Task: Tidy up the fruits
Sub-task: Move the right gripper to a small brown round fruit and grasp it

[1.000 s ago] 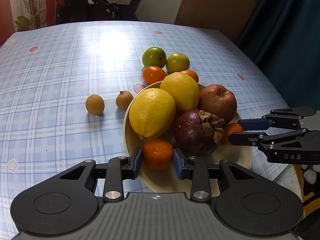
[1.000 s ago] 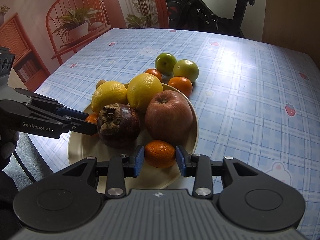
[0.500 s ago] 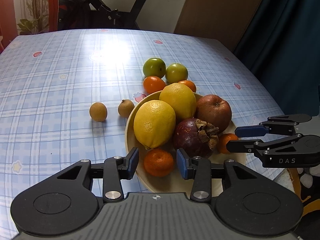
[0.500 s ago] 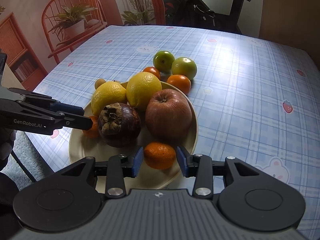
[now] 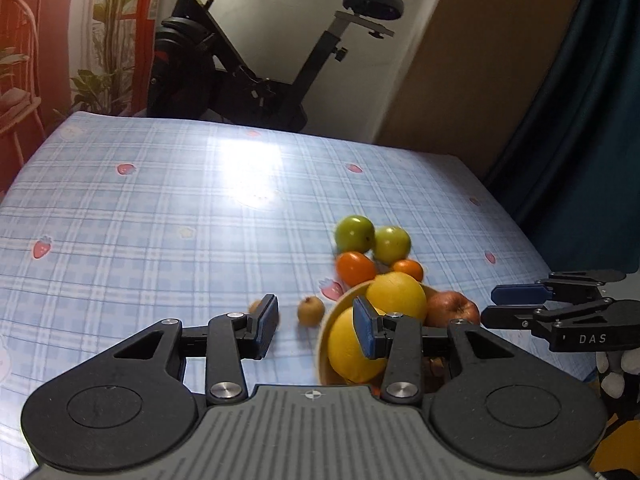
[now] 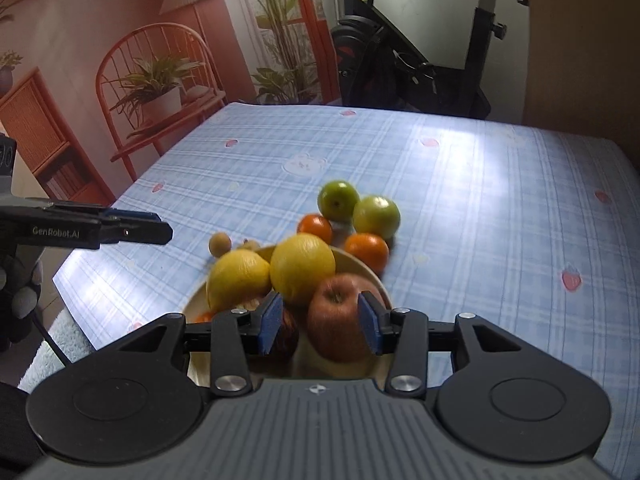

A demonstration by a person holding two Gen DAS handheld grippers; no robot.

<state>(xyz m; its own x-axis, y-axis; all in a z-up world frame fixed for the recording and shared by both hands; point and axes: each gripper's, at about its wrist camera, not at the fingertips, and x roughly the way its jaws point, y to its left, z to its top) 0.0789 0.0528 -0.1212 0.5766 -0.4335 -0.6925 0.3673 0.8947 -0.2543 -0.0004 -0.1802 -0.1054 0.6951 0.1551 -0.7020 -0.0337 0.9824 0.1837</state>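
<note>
Fruits half-sorted — plate (image 6: 372,276) heaped, both grippers lifted clear and empty.

Left of the plate lie two small brown fruits (image 5: 311,310) on the tablecloth (image 5: 160,220); on the plate sit two lemons (image 6: 302,266), a red apple (image 6: 340,320) and a dark fruit mostly hidden; just beyond its far rim cluster two tangerines (image 6: 366,250) and two green fruits (image 6: 338,200). The left gripper (image 5: 316,326) hangs above the plate's left edge, jaws partly apart with nothing between them — they have just been opening. The right gripper (image 6: 318,322) hovers over the plate's near side, tilted down, jaws likewise just opened; the apple shows between them but the pads do not press it. This looks like the gap between placements; next would be reaching for the loose fruits beyond or left of the plate.
</note>
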